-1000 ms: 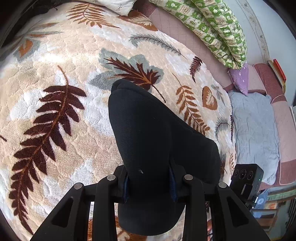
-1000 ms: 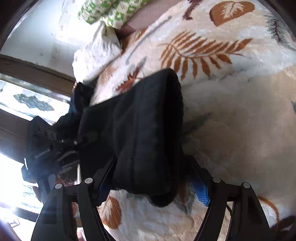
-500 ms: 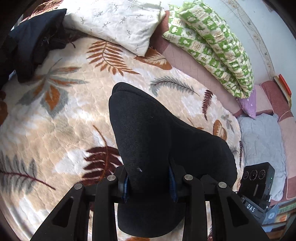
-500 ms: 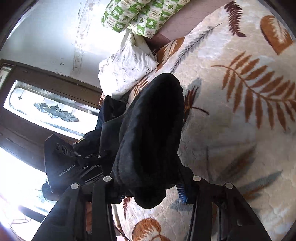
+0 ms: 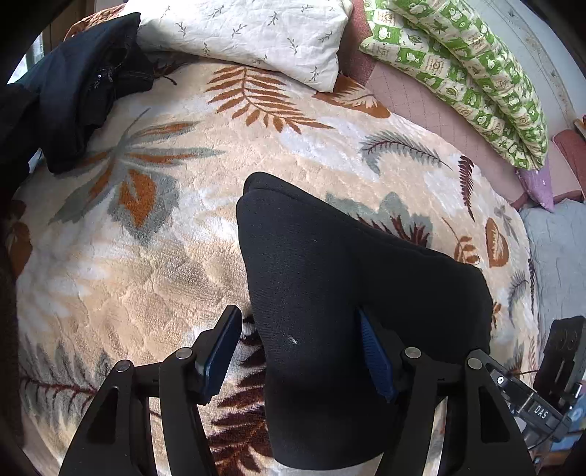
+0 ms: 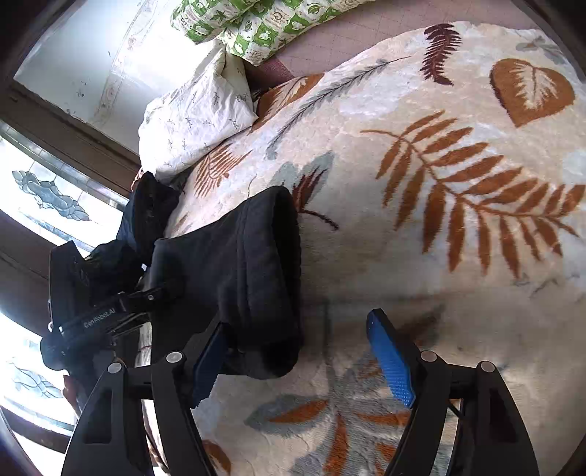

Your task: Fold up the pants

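Observation:
The black pants (image 5: 329,293) lie folded in a thick bundle on the leaf-patterned blanket (image 5: 146,256). My left gripper (image 5: 300,351) is open, its blue pads apart; the bundle lies between them against the right pad (image 5: 373,359). In the right wrist view the same pants (image 6: 249,278) lie to the left. My right gripper (image 6: 296,362) is open wide, the bundle's edge resting by its left pad (image 6: 208,366). The other gripper's body (image 6: 91,315) shows beyond the pants.
A dark pile of clothes (image 5: 73,91) lies at the blanket's far left. A white pillow (image 5: 249,33) and a green checked quilt (image 5: 457,66) lie along the back. A pink mattress edge (image 5: 421,106) and a grey cushion (image 5: 556,256) are at the right.
Both grippers opened and let go of the pants, which now rest on the blanket. The bundle was carried toward the pillow end before that.

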{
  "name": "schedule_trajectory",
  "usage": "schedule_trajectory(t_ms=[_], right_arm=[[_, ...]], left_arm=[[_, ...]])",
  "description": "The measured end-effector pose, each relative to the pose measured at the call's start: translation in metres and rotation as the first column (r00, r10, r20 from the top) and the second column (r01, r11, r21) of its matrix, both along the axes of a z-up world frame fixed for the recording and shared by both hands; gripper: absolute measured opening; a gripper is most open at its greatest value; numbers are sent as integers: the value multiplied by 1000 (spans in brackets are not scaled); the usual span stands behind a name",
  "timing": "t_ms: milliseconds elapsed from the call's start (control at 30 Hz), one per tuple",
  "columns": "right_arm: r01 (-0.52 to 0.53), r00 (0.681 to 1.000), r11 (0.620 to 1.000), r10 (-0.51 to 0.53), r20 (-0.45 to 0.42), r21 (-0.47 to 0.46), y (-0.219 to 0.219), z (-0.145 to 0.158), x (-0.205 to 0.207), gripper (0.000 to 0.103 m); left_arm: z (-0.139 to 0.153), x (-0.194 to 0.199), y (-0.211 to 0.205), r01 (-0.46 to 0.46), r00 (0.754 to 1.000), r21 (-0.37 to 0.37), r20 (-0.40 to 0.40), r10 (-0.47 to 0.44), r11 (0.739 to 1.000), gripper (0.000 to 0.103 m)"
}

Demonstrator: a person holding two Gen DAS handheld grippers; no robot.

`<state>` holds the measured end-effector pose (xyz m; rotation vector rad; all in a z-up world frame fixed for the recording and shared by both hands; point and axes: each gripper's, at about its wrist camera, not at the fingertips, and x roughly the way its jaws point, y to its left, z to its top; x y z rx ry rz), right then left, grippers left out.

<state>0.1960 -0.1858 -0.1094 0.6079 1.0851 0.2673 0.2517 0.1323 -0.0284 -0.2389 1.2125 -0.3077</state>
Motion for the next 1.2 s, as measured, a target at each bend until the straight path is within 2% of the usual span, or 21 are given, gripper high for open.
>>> schedule_trajectory(t_ms=[100,200,300,400,500,567,733,800,867,933,1000,1100,1200], right_arm=[[7,999,998,-4,40,-65,0,20,-8,77],[40,992,998,-35,122,-41,-2,45,-15,77],[9,976,1000,-3,217,-29,9,68,-14,77],[-48,968,999,47,246,-3,30,76,-2,77],[-81,974,997,76,212,17,45,65,10,77],[-79,985,996,72,160,39,48,50,16,77],[-17,999,996,12,52,92,35,8,22,76],[5,1000,997,-5,5,82,29,-1,24,76],[30,998,991,-23,-60,131,20,-10,24,77],[64,997,980,-55,-50,188,10,-6,13,77],[52,999,981,-50,-13,186,4,8,0,77],[23,999,993,-27,29,117,3,33,-25,82],[-12,999,1000,13,45,-25,14,56,-49,89]], left_arm=[[15,-13,10,-23,998,29,53,21,999,62],[31,-29,23,-52,994,15,96,50,999,61],[41,-47,30,-64,991,-33,119,68,997,62],[41,-60,24,-29,991,-21,128,31,999,62],[30,-64,12,6,993,48,117,-11,999,62],[19,-59,9,11,996,70,82,-16,997,62],[-8,-40,13,-21,1000,9,-16,22,1000,72],[-9,-36,16,-42,999,-11,-25,42,999,72],[-5,-36,19,-54,998,-17,-30,54,998,69],[0,-42,27,-67,997,-38,-29,66,997,68],[7,-52,36,-89,996,-61,-28,87,994,68],[21,-81,47,-115,993,-74,-11,114,991,70],[32,-115,46,-119,992,-45,24,120,992,75]])
